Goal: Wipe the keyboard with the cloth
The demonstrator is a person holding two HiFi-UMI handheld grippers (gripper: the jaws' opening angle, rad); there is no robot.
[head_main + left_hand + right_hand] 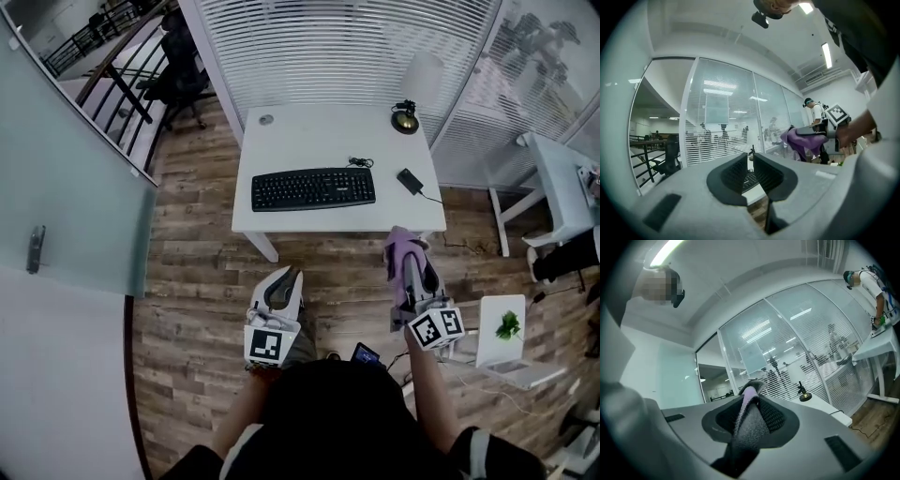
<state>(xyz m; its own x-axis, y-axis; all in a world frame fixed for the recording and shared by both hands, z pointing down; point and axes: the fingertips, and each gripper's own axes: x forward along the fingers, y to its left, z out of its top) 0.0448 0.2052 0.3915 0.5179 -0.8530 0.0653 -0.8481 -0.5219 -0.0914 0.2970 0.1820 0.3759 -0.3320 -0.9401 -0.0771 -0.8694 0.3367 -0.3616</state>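
Fuzzy purple cloth is bunching between the pinching jaws of the right gripper.
The flat black keyboard is lying farther away on the white rectangular table; the ribbed jaws of the left gripper are pressing together, empty.

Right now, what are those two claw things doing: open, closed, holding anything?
Left gripper: closed, holding nothing.
Right gripper: closed on the purple cloth.
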